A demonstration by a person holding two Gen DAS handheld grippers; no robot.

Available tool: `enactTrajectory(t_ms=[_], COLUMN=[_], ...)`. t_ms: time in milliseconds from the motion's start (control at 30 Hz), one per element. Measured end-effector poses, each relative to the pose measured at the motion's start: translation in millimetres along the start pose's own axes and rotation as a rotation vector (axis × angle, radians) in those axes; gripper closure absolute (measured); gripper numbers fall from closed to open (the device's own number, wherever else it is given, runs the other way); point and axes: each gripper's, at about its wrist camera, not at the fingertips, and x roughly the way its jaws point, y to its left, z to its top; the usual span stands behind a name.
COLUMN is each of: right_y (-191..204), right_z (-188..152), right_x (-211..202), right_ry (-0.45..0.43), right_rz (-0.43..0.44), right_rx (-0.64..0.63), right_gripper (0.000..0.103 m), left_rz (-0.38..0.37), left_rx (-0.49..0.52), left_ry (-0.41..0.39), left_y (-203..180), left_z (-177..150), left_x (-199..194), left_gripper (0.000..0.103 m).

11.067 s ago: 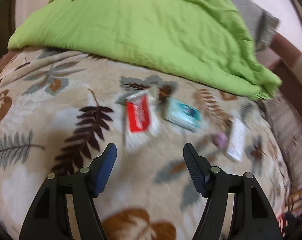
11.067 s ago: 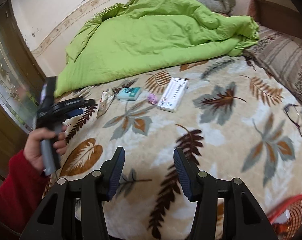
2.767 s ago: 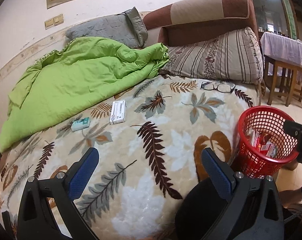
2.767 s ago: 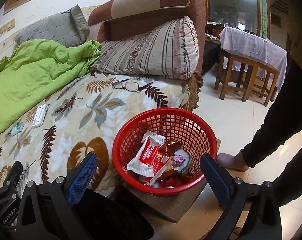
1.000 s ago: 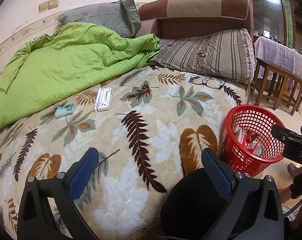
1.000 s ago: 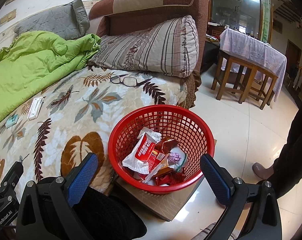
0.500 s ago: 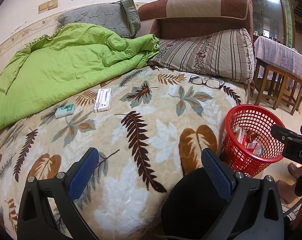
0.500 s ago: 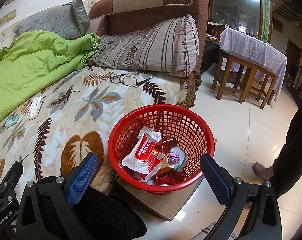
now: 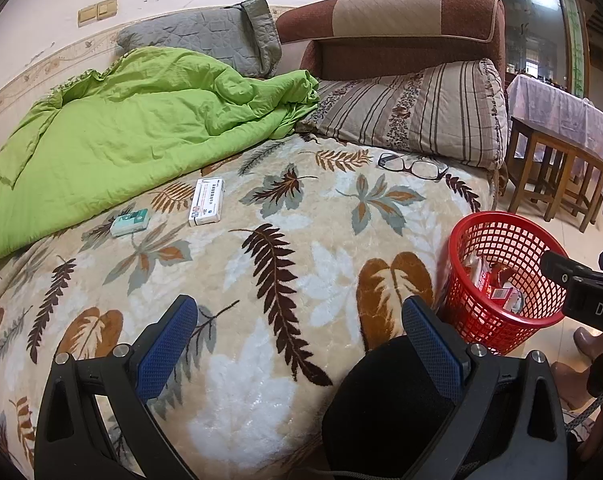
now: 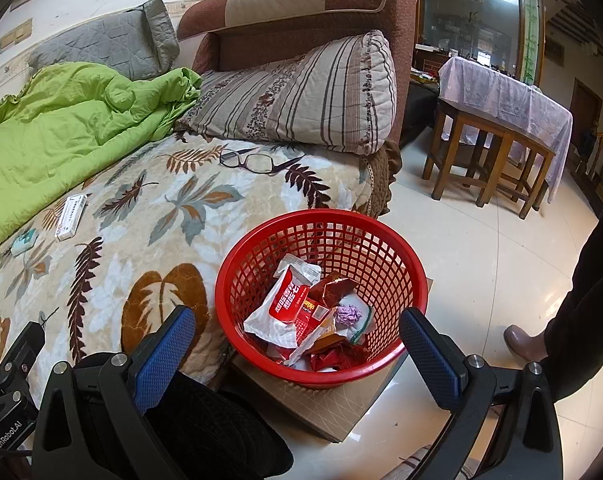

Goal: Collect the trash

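Observation:
A red mesh basket (image 10: 409,268) stands on cardboard beside the bed and holds a red-and-white wrapper (image 10: 287,300), a purple wad (image 10: 348,315) and other wrappers. My right gripper (image 10: 297,344) hangs open just above the basket's near rim, nothing between its fingers. In the left wrist view the basket (image 9: 501,236) is at the right. My left gripper (image 9: 299,334) is open and empty over the bed's near edge. Far off on the leaf-patterned blanket lie a white box (image 9: 207,201) and a small teal box (image 9: 130,222).
A green quilt (image 9: 133,132), a striped pillow (image 9: 413,112) and black glasses (image 9: 413,166) lie on the bed. Wooden stools (image 10: 485,152) under a lilac-clothed table stand on the tiled floor. A person's dark trouser leg and shoe (image 10: 521,340) are right of the basket.
Over the last second almost nothing has moved. Since 11 s ago the red-and-white wrapper and the purple wad have gone from the bed into the basket, and both grippers have opened wider.

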Motion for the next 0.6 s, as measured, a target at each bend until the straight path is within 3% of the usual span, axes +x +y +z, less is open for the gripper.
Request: enactTrajectory(t_ms=[600], right_y=[1.0], right_z=[1.1], right_x=[3.9], right_ry=[0.015], right_rz=[0.009], right_rx=[-0.013], right_gripper=[0.000], left_rz=[-0.016], left_rx=[-0.033], left_ry=[0.020], left_y=[-5.2], left_z=[2.4], left_x=[3.0], left_gripper=[0.001])
